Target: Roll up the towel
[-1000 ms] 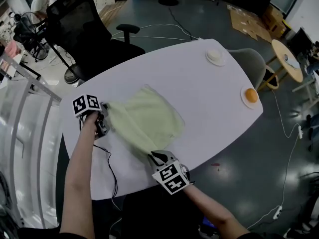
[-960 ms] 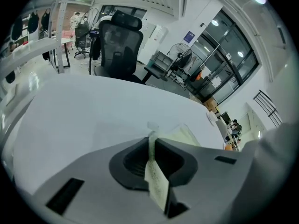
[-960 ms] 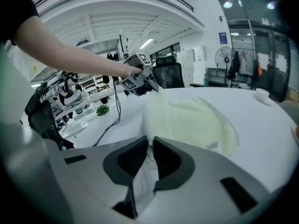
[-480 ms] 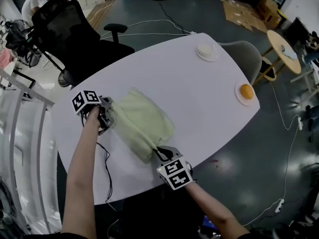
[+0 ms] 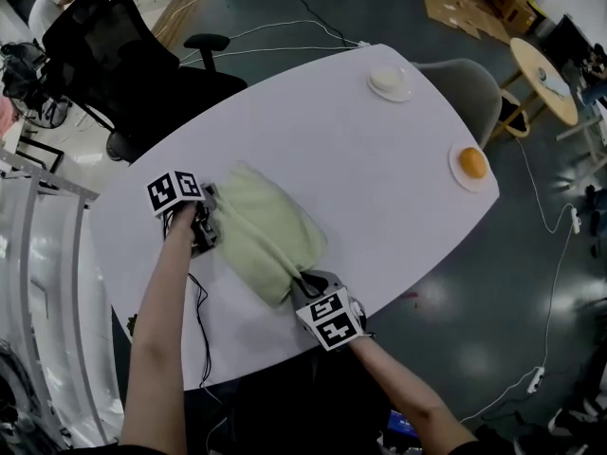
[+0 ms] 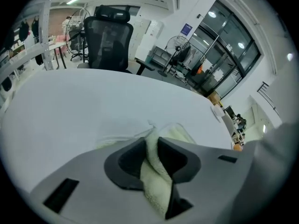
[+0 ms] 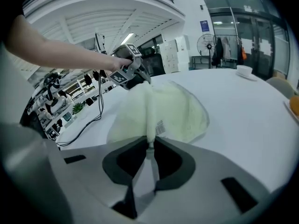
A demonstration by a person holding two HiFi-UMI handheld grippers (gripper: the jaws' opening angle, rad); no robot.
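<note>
A pale green towel (image 5: pixel 270 235) lies bunched and folded over on the white table (image 5: pixel 379 150), stretched between my two grippers. My left gripper (image 5: pixel 211 227) is at its far-left corner. In the left gripper view a thick fold of towel (image 6: pixel 156 176) fills the gap of the left gripper (image 6: pixel 152 146) and touches both pads; these jaws have just been opening. My right gripper (image 5: pixel 302 282) is at the near corner, close to the table's front edge. In the right gripper view the right gripper (image 7: pixel 150 143) is shut on a thin edge of the towel (image 7: pixel 163 108), beside its label.
An orange on a small plate (image 5: pixel 470 164) sits at the table's right end and a white dish (image 5: pixel 390 81) at the far end. A black cable (image 5: pixel 201 316) runs across the table's near left. A black office chair (image 5: pixel 114 55) and a grey chair (image 5: pixel 474 98) stand alongside.
Both grippers have come down and a little toward the near left with the towel. The towel, spread wide and billowing before, now lies narrower and folded over on the table.
</note>
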